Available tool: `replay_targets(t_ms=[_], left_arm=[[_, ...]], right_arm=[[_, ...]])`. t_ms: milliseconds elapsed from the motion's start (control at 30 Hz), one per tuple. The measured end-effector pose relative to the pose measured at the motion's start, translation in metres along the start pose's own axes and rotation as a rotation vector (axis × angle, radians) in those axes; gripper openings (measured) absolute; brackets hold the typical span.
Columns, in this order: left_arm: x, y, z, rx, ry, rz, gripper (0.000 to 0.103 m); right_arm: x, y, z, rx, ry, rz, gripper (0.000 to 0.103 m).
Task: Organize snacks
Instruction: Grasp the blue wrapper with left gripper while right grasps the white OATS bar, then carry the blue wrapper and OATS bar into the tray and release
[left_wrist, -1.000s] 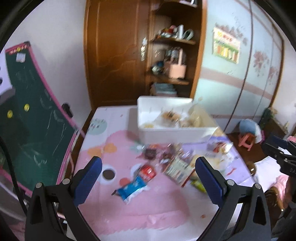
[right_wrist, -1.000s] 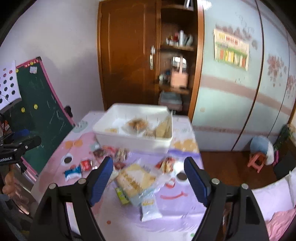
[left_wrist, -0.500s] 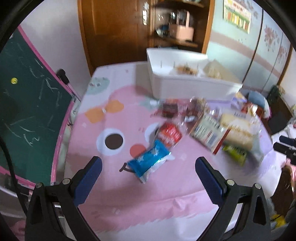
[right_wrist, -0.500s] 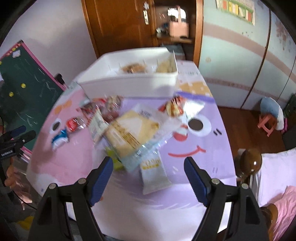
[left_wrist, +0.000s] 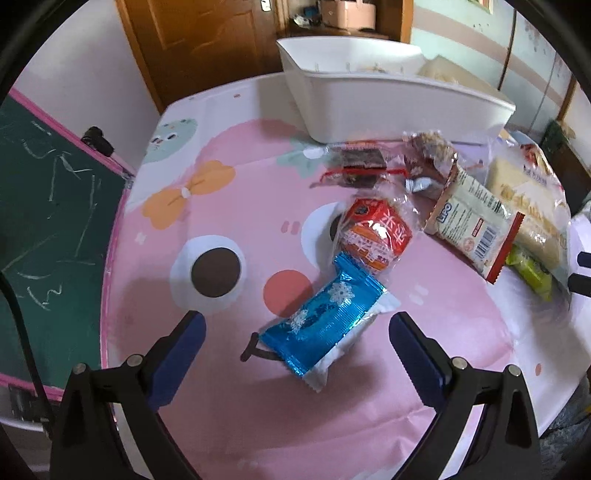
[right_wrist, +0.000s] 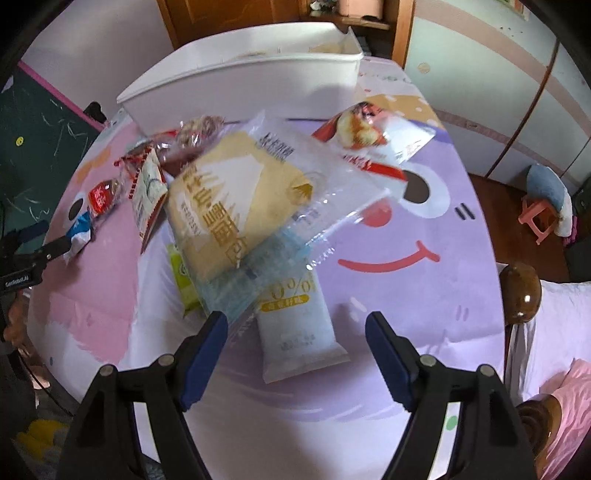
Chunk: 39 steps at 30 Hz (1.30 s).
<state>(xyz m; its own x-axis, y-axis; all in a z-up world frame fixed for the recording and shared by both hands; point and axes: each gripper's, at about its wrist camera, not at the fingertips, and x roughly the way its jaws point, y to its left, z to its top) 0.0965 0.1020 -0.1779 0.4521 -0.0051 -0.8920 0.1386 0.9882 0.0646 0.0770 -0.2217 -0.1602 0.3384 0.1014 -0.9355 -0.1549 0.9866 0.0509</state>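
While snacks crowd the bench (left_wrist: 229, 424), the left tool (left_wrist: 295, 325) hangs spread above a blue packet (left_wrist: 325, 317); the right tool (right_wrist: 295, 321), also spread, flanks a white packet (right_wrist: 299, 332).

I see a brown wooden cabinet (left_wrist: 207, 40) against the far wall, a green chalkboard (left_wrist: 48, 206) at left, pale sliding panels (right_wrist: 491, 92) at right, and a pink stool (right_wrist: 537, 218) on the wooden floor (right_wrist: 506, 199).

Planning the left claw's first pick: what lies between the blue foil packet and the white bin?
In the left wrist view, a red packet touches the blue foil packet; beyond it a dark-red clear-wrapped snack lies by the white bin.
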Motion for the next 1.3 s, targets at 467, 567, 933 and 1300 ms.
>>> replay_targets(t_ms=[467,567,933,1300], left_arm=[[0.024,-0.007,0.004,0.052,0.072,-0.022,0.082],[0.023,-0.007,0.005,0.049,0.071,-0.052,0.066],[0.008,-0.01,-0.005,0.001,0.068,-0.042,0.028],[-0.106,-0.029,0.004,0.017,-0.15,-0.086,0.028]], right_arm=[[0.02,-0.008,-0.003,-0.024,0.06,-0.029,0.058],[0.022,-0.001,0.0,-0.063,0.04,-0.061,0.053],[0.0,-0.002,-0.022,-0.091,0.037,-0.009,0.041],[-0.074,-0.002,-0.038,-0.108,-0.09,0.043,0.041]])
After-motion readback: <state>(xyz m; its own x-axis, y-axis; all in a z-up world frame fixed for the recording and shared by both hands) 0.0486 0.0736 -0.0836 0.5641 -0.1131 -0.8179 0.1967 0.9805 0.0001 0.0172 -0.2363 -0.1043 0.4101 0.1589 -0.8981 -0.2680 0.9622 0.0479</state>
